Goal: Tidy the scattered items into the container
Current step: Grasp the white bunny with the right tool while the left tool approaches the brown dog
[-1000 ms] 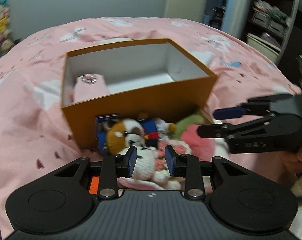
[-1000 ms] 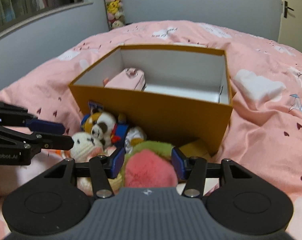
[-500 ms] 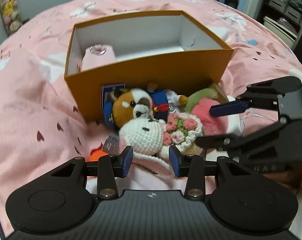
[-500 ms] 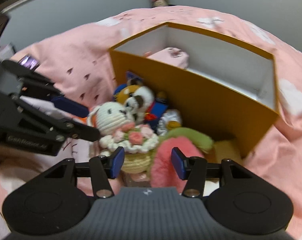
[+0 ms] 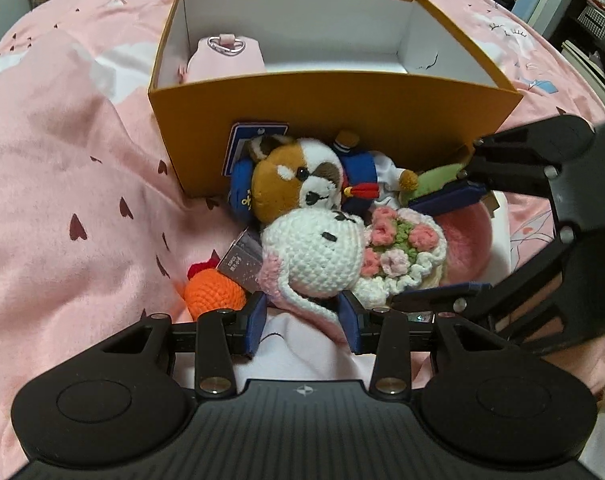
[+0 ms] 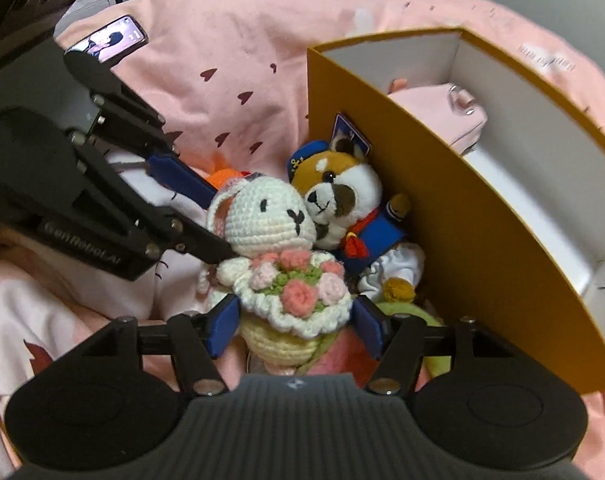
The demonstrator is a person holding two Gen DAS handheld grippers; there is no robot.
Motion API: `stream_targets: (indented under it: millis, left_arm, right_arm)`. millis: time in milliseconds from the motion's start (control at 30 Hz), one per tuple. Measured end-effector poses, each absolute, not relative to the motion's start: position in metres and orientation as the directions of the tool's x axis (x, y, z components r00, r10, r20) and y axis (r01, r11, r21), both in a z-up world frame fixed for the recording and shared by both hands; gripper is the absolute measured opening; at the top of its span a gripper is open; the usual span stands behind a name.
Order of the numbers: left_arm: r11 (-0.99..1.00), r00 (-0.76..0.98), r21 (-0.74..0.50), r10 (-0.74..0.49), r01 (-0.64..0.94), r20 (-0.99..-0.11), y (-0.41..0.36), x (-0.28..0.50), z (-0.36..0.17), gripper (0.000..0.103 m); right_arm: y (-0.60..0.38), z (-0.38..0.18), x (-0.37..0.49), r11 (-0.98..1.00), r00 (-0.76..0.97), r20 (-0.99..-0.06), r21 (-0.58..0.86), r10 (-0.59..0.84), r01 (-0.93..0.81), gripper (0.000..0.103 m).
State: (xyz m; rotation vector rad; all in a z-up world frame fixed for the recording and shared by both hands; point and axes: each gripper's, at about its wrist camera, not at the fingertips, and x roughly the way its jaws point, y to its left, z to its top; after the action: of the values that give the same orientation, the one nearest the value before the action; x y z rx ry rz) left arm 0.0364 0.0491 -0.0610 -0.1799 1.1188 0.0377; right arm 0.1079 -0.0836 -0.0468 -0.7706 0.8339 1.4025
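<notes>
Straddling the crochet rabbit (image 6: 270, 216) from both sides, we see our right tool (image 6: 294, 326) open around its bouquet body while our left tool (image 5: 304, 320) gapes empty below its head, the box (image 6: 482, 216) beyond.

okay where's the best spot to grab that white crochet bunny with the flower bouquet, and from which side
Probably the crochet bunny by its round head, pads on the two cheeks, coming from above and the open bed side. The head is the firmest, widest-exposed part. The sailor dog plush presses against it toward the orange box, and the bouquet is floppy. The left tool already faces the head, open.
</notes>
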Motion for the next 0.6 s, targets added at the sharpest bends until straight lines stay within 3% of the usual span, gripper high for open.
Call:
stream_targets:
  millis: [267, 600]
  left_arm:
    - [0.982, 0.423, -0.141, -0.073, -0.13, -0.903, 0.054, 0.037, -0.065, 0.046]
    - [0.984, 0.47, -0.134, -0.064, -0.116, -0.88, 0.051, 0.025, -0.053, 0.046]
  right_arm:
    - [-0.063, -0.064, 0.121, 0.008, -0.132, -0.87, 0.154, 0.475, -0.988, 0.073]
    - [-0.07, -0.055, 0.098, 0.025, -0.036, -0.862, 0.056, 0.506, -0.998, 0.057]
